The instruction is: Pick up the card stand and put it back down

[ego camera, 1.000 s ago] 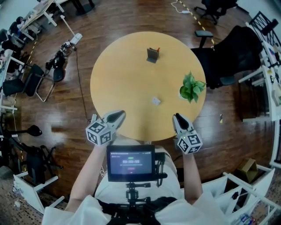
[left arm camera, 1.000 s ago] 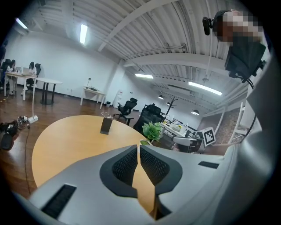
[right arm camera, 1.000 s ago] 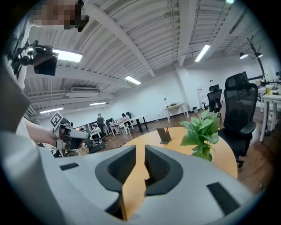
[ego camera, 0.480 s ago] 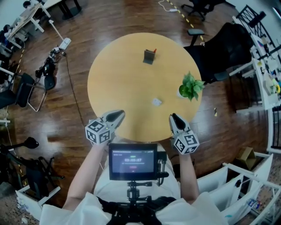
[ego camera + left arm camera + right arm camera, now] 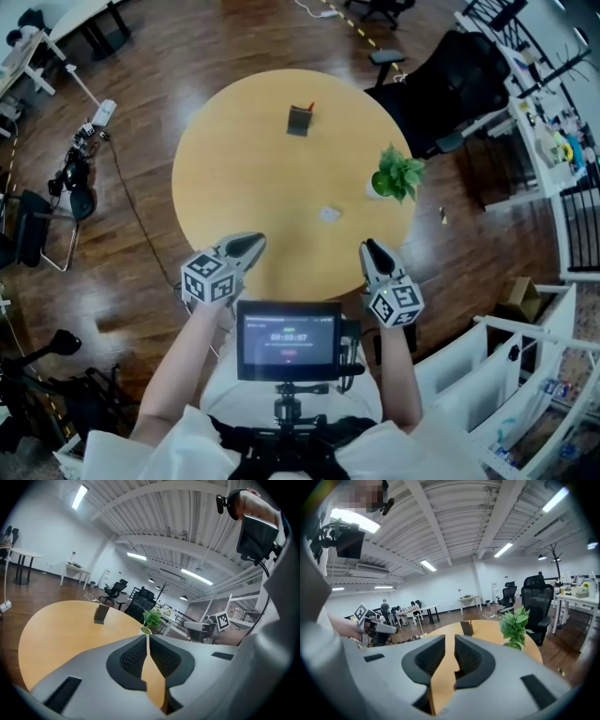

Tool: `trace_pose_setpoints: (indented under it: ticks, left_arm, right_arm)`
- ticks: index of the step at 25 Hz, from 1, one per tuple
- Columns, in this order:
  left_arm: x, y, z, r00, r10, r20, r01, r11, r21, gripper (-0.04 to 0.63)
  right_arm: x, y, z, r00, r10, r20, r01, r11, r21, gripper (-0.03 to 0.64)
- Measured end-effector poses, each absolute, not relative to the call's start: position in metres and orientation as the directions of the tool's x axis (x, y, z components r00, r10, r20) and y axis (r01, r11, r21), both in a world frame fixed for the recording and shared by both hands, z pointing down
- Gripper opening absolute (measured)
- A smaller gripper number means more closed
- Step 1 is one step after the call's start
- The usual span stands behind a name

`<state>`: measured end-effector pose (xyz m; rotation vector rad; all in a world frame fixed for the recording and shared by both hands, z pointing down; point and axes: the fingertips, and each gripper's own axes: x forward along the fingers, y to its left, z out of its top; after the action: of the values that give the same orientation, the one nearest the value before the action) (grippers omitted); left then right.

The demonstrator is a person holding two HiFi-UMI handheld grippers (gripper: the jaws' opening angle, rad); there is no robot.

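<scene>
Since a second before, table and stand had drifted left across the head view, while both grippers kept to the near rim. The stand, dark with a red tip at one top corner, stood upright on the far part of the round table, well apart from both claws. No print on it could be read. Nearer and to the right lay a small white scrap, and a potted plant stood by the right edge.

The left gripper hung over the near-left rim with its jaw tips together and nothing between them. The right gripper hung over the near-right rim, jaws a narrow slit apart, holding nothing. Each carried a cube with black-and-white square markers, patterns only, no letters.

Nearer than both, a screen at the person's chest showed a green mark, a row of digits and a red mark, all too small to read. A black chair stood beyond the table at far right, on a dark wood floor.
</scene>
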<state>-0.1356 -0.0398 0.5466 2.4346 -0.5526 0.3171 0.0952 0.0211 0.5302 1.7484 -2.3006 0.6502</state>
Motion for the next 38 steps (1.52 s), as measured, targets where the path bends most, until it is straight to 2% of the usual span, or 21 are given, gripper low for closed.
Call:
trace_pose_setpoints:
  ticks: [6, 13, 22, 38]
  left_arm:
    - [-0.13, -0.039, 0.553, 0.925, -0.22, 0.309, -0.362, -0.755, 0.547, 0.014]
    - [-0.12, -0.041, 0.569, 0.937, -0.175, 0.302, -0.327, -0.745, 0.582, 0.013]
    - [-0.096, -0.041, 0.568, 0.915, -0.197, 0.351, -0.371, -0.752, 0.545, 0.014]
    - [-0.07, -0.058, 0.571, 0.836, -0.33, 0.439, -0.533, -0.68, 0.503, 0.014]
  right_arm:
    - [0.076, 0.028, 0.527, -0.242, -0.868, 0.434, -0.965, 0.17, -0.198, 0.073]
    - [0.075, 0.025, 0.52, -0.212, -0.878, 0.429, -0.972, 0.146, -0.183, 0.072]
    - [0.105, 0.005, 0.538, -0.26, -0.866, 0.426, -0.959, 0.179, -0.222, 0.073]
    - [0.117, -0.043, 0.593, -0.474, -0.731, 0.491, -0.88, 0.375, -0.291, 0.074]
